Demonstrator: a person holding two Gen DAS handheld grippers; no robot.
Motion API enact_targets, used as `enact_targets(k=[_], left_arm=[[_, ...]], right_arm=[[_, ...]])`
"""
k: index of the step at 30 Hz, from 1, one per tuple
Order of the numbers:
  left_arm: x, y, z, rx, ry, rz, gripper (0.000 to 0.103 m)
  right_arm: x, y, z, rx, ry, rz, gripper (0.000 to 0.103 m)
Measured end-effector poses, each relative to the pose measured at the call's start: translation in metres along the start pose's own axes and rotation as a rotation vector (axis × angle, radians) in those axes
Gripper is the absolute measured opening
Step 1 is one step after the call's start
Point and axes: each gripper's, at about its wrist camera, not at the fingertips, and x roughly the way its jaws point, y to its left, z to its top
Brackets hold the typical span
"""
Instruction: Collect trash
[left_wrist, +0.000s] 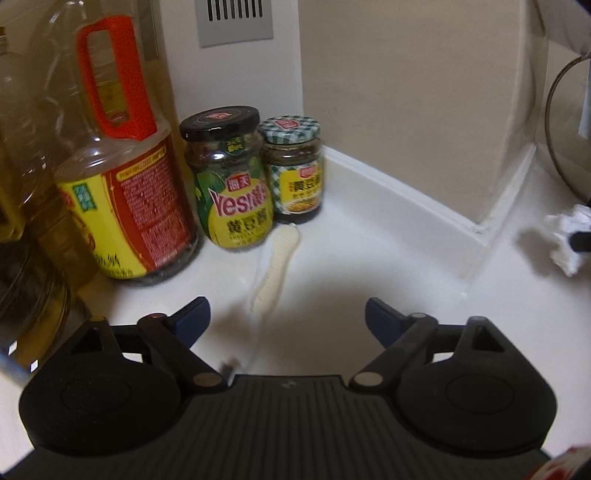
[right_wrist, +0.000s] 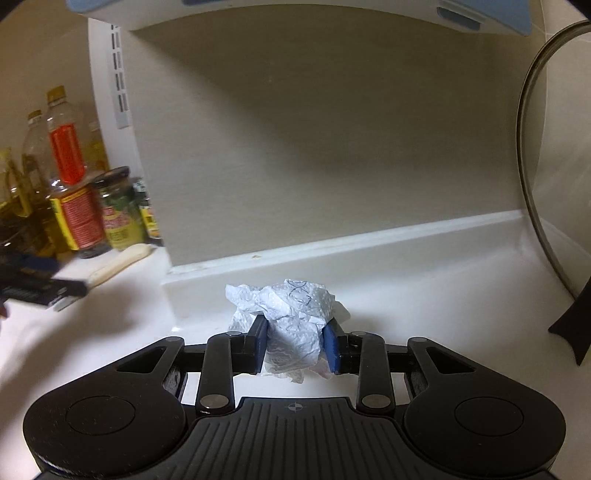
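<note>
My right gripper (right_wrist: 294, 345) pinches the crumpled paper towel (right_wrist: 291, 314) for disposal; my left gripper (left_wrist: 286, 314), jaws wide, approaches the cream wrapper (left_wrist: 275, 267).

— That crumpled tissue (right_wrist: 291, 325) looks like thin embossed paper, soft and creased all over. The gripper's pads (right_wrist: 331, 347) on it are blue, matt, rubbery-looking.

— And the gripper body (right_wrist: 295, 435)?

— Black plastic, ribbed in the middle, dull, with small bright metal pins. The counter (left_wrist: 369, 251) is white, smooth and glossy.

— The jars?

— Clear glass with glossy paper labels; the bigger jar (left_wrist: 231, 181) has a shiny black lid, the small one (left_wrist: 295, 170) a checked lid. The oil bottle (left_wrist: 122, 177) is clear plastic with an orange plastic handle. The cream handle (left_wrist: 275, 269) lying there is ribbed, matt.

— That lid (right_wrist: 546, 177) at the side?

— Glass, metal-rimmed.
</note>
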Motion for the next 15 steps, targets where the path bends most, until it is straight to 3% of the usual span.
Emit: enact_targets(k=[2, 4, 6, 9, 15], left_arm=[[0.010, 0.006, 0.004, 0.001, 0.003, -0.003, 0.084], [0.021, 0.010, 0.006, 0.007, 0.016, -0.012, 0.075], [0.030, 0.013, 0.007, 0.011, 0.034, -0.017, 0.057], [0.038, 0.015, 0.007, 0.030, 0.043, -0.015, 0.042], [0.043, 0.018, 0.005, 0.041, 0.068, -0.035, 0.021]], right_arm=[[0.002, 0.005, 0.001, 0.007, 0.004, 0.007, 0.032], [0.000, 0.006, 0.000, 0.016, 0.012, 0.007, 0.032], [0.001, 0.007, -0.001, 0.029, 0.018, 0.009, 0.032], [-0.001, 0.009, -0.001, 0.037, 0.020, 0.015, 0.032], [-0.003, 0.010, 0.000, 0.044, 0.014, 0.028, 0.032]])
